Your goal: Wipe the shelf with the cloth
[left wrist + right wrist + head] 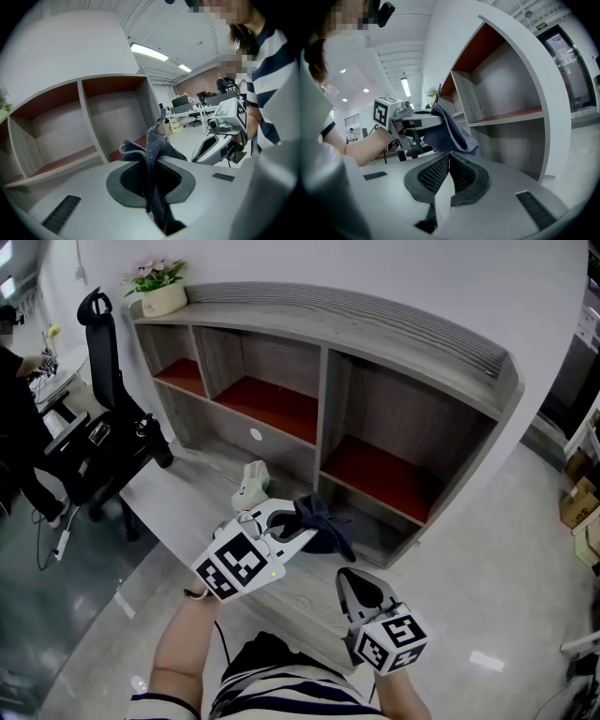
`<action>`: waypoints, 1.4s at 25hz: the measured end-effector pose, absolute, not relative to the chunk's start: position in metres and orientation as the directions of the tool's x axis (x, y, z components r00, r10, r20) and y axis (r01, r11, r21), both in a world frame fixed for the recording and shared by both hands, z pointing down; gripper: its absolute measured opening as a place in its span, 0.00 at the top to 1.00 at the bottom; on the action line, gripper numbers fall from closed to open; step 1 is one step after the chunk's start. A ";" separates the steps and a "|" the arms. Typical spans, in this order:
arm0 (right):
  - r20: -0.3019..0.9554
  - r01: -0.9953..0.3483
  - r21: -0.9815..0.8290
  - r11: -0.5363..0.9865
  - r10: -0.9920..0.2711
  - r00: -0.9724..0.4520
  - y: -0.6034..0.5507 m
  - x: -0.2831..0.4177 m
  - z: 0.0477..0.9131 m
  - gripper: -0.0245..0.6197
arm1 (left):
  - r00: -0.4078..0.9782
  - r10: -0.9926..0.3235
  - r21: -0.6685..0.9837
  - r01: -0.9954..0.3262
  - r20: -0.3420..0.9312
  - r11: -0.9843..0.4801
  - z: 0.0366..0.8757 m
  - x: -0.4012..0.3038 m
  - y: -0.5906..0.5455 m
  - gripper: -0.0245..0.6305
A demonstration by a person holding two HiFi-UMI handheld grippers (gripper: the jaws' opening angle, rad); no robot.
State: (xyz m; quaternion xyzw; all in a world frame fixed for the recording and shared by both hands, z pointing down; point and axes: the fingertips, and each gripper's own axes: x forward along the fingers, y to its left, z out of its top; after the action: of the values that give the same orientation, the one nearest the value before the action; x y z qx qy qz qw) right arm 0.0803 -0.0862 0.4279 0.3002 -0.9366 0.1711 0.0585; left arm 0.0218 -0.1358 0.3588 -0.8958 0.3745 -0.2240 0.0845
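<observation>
Right gripper [449,157] has its jaws pressed together, empty; left gripper [150,161] jaws clamp the dark cloth [154,150] near the shelf [375,381].

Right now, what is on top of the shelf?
A pot of pink flowers stands at the left end of the shelf. The spot behind the pot is covered by it.

The dark blue cloth [328,526] hangs bunched at frame centre, pinched in the left gripper [298,524]. The grey, red-floored shelf [323,399] stands upright across the upper middle.
</observation>
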 end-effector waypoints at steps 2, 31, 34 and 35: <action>0.210 -0.564 -0.291 0.773 -0.523 -0.826 -0.083 0.074 0.429 0.92 | 0.598 -0.721 -0.252 -0.681 0.349 -0.687 0.362 0.007 -0.132 0.91; 0.262 -0.742 -0.263 0.616 -0.695 -0.670 -0.129 -0.096 0.420 0.92 | 0.458 -0.879 0.052 -0.882 -0.130 -0.468 0.209 -0.249 -0.260 0.91; 0.275 -0.766 -0.264 0.586 -0.715 -0.642 -0.128 -0.096 0.424 0.92 | 0.396 -0.911 -0.069 -0.918 -0.113 -0.390 0.210 -0.250 -0.282 0.91; 0.281 -0.772 -0.263 0.579 -0.719 -0.636 -0.128 -0.096 0.425 0.92 | 0.373 -0.921 -0.107 -0.926 -0.110 -0.363 0.211 -0.250 -0.288 0.91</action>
State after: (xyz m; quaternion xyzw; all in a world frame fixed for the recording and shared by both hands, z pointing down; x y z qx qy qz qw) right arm -0.0958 -0.1278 0.4246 0.4208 -0.8857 0.1823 0.0717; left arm -0.2499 -0.2878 0.2113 -0.8252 0.5595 0.0156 0.0752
